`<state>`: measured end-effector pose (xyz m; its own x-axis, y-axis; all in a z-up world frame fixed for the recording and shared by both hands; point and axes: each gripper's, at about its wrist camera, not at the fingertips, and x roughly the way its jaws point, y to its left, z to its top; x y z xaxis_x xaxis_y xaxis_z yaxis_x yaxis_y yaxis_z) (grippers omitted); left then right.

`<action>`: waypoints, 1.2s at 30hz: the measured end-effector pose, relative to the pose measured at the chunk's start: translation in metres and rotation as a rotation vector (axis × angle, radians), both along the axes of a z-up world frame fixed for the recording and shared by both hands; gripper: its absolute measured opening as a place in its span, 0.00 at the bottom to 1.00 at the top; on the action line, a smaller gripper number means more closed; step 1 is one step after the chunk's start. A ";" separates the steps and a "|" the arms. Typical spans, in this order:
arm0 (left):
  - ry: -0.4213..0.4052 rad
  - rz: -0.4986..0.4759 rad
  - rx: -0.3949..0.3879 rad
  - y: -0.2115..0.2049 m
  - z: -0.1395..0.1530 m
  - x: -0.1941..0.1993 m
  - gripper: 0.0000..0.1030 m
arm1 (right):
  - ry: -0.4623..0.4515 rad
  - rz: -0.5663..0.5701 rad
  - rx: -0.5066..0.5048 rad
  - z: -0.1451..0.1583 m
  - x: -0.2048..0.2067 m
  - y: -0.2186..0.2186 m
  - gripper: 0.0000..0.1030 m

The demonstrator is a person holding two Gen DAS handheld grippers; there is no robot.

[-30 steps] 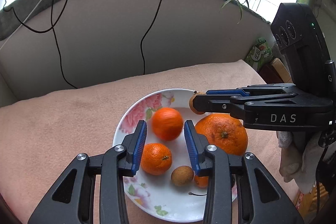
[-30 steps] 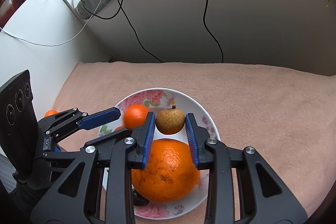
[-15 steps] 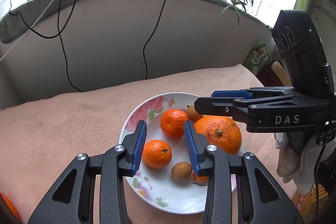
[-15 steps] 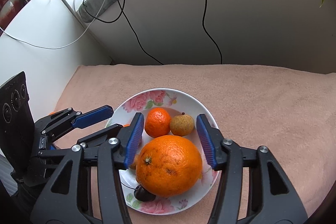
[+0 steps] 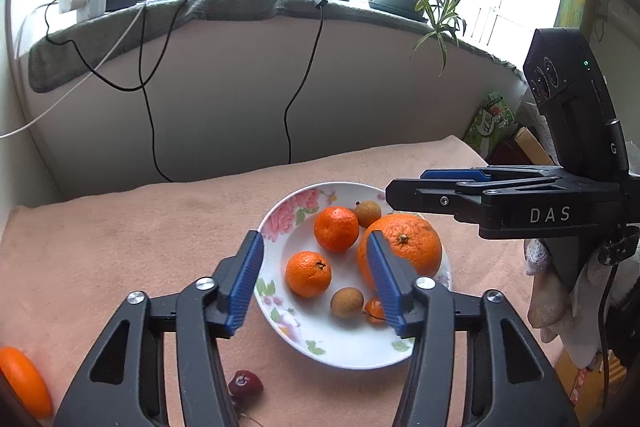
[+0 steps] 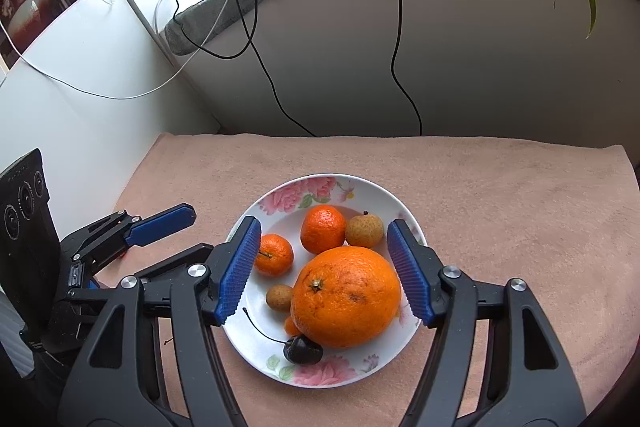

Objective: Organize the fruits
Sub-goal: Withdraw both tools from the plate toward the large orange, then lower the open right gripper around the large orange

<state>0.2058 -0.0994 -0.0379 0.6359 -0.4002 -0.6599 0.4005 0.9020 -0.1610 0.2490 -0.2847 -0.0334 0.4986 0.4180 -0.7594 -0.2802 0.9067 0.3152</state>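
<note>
A flowered white plate (image 5: 352, 343) (image 6: 360, 373) lies on the pink cloth. On it are a big orange (image 5: 412, 239) (image 6: 346, 301), two mandarins (image 5: 336, 229) (image 5: 308, 274), two brown longans (image 5: 367, 213) (image 5: 346, 302), a tiny orange fruit (image 5: 374, 309) and a dark cherry (image 6: 303, 349). My left gripper (image 5: 314, 241) (image 6: 200, 230) hovers over the plate's near-left side, jaws opening, nothing between its pads. My right gripper (image 6: 323, 227) (image 5: 408, 185) hangs above the big orange, jaws opening, pads clear of the fruit.
A red cherry (image 5: 245, 383) lies on the cloth near the plate, and another orange (image 5: 22, 381) sits at the near-left edge. Black cables (image 5: 292, 107) hang down the back wall. A white cabinet (image 6: 80, 87) bounds the left; a gloved hand (image 5: 548, 291) holds the right gripper.
The right gripper let go of a longan, which now lies on the plate beside a mandarin. Both grippers opened wider and drew back and up from the plate.
</note>
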 end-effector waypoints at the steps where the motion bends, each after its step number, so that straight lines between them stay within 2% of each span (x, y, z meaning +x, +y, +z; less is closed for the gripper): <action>1: -0.008 0.005 0.000 0.003 0.002 -0.004 0.56 | -0.007 0.000 -0.002 0.002 -0.002 0.001 0.71; 3: -0.019 0.020 0.006 0.008 0.005 -0.010 0.60 | -0.029 -0.004 -0.003 0.008 -0.007 0.004 0.80; 5: -0.033 0.044 0.012 0.015 0.009 -0.017 0.68 | -0.044 -0.006 0.002 0.012 -0.010 0.008 0.84; 12: -0.056 0.117 0.027 0.042 0.016 -0.036 0.73 | -0.042 0.019 -0.004 0.018 -0.015 0.033 0.85; 24: -0.092 0.229 0.003 0.098 0.023 -0.074 0.73 | -0.049 0.090 -0.007 0.016 -0.029 0.086 0.85; 36: -0.070 0.422 -0.018 0.184 0.001 -0.112 0.73 | -0.078 0.225 0.033 0.011 -0.038 0.158 0.85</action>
<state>0.0939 0.0841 -0.0369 0.7891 -0.1068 -0.6049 0.0078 0.9864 -0.1640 0.2112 -0.1265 -0.0227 0.4473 0.5493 -0.7059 -0.4984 0.8084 0.3132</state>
